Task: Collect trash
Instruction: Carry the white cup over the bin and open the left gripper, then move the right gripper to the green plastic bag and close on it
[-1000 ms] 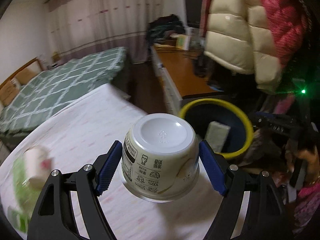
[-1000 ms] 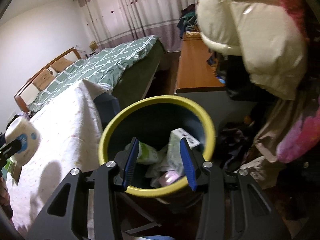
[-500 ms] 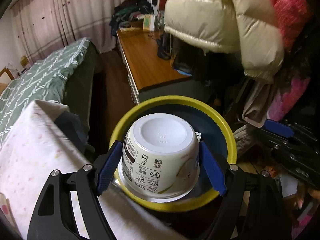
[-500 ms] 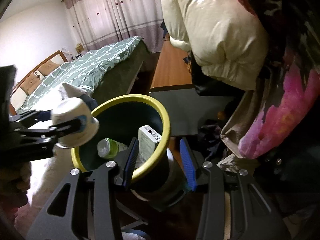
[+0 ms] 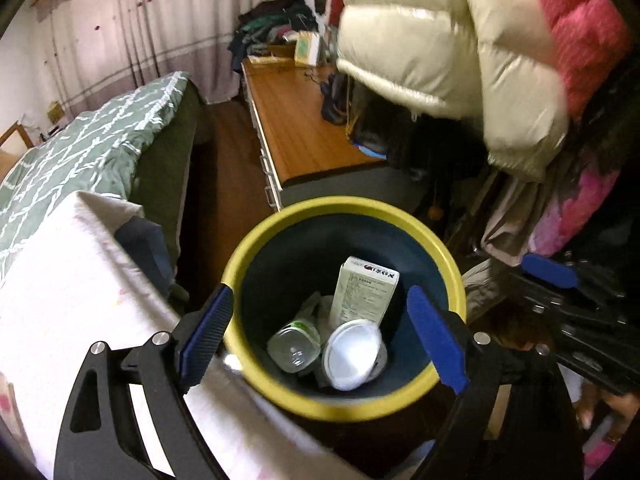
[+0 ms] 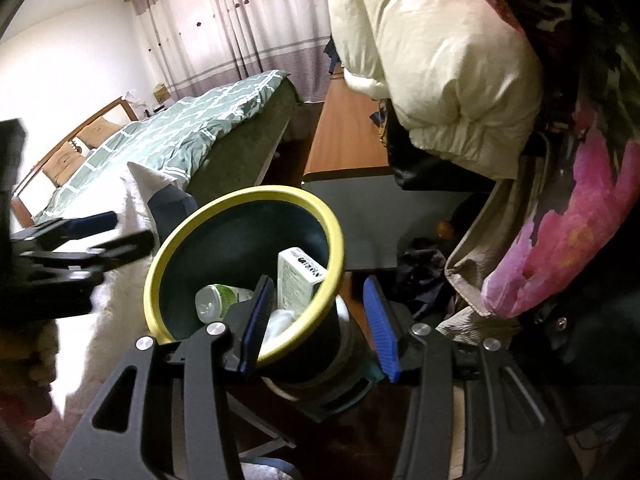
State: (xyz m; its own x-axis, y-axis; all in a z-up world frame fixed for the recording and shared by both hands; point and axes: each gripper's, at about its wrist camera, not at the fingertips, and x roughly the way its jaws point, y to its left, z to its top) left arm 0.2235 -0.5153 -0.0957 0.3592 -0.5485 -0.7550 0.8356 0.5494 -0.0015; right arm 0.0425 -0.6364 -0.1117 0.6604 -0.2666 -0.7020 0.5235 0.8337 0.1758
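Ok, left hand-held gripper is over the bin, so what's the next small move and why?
Probably draw the left hand-held gripper back toward the white-covered table. Its jaws are opening with nothing between them, and the white cup already lies inside the yellow-rimmed bin beside the clear bottle and the carton.

1. A bed with a green patterned quilt [image 5: 92, 140] is seen at the left, before long curtains [image 5: 132, 36].
2. A wooden desk [image 5: 304, 132] is set beside it, with clothes piled at its far end.
3. A cream puffer jacket [image 6: 432, 64] is hung at the right, above pink floral fabric [image 6: 568, 232].
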